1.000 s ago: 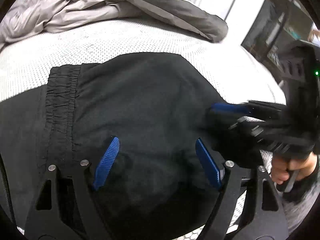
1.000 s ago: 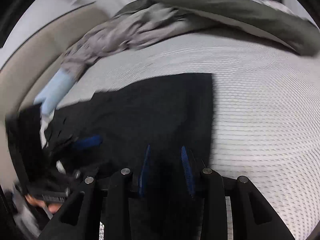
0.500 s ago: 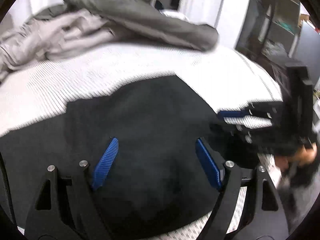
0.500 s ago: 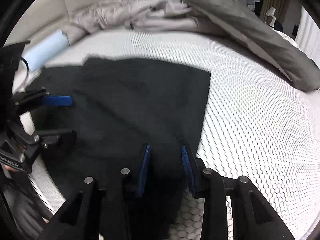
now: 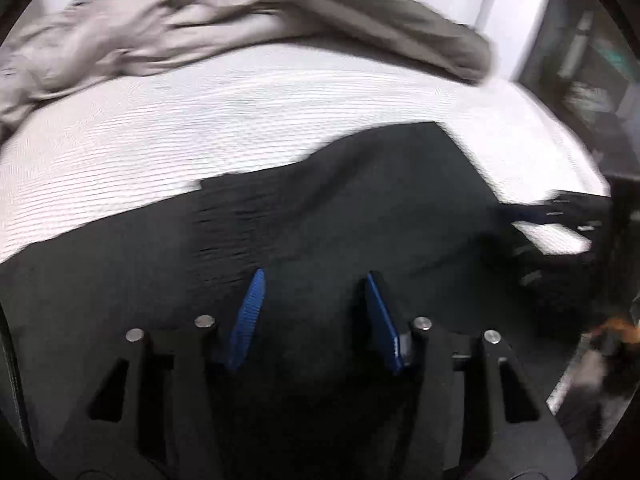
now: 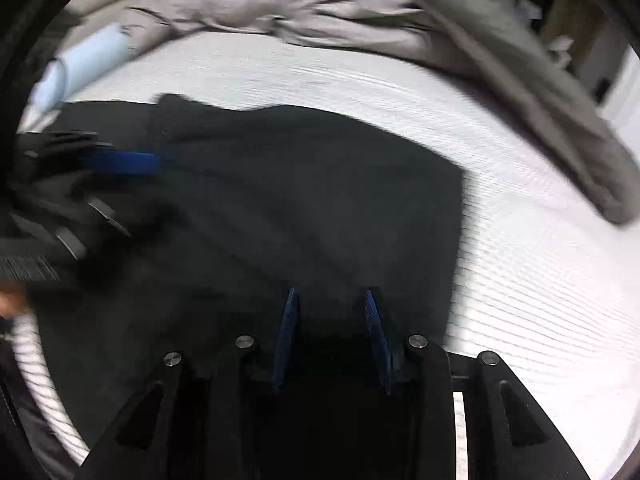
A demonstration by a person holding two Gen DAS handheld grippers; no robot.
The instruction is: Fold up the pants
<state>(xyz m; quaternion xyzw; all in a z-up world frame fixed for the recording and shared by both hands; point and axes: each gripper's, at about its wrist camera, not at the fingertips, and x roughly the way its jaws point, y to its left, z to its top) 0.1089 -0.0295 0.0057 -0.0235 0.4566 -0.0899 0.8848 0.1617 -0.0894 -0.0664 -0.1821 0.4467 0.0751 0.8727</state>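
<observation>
The black pants [image 5: 360, 208] lie spread on the white mesh mattress [image 5: 200, 128], their gathered waistband [image 5: 228, 232] just beyond my left fingertips. My left gripper [image 5: 312, 300] hangs low over the cloth; its jaws are closing, with pants fabric between the blue pads but no pinch showing. It also shows blurred at the left of the right wrist view, left gripper [image 6: 148, 188]. My right gripper [image 6: 332, 308] is at the pants' [image 6: 320, 200] near right edge, with dark cloth bunched between its narrow-set pads. In the left wrist view the right gripper [image 5: 508, 232] is at the far right.
A rumpled grey duvet [image 5: 240, 28] is heaped along the far side of the mattress, also seen as the duvet [image 6: 480, 60]. A pale blue roll [image 6: 88, 60] lies at the far left. Dark shelving [image 5: 592, 60] stands beyond the bed's right edge. A hand [image 5: 616, 328] shows low right.
My left jaws have narrowed. The left gripper has slid across the pants, so the waistband is back in front of it. The right gripper stays on the pants' edge and has tilted.
</observation>
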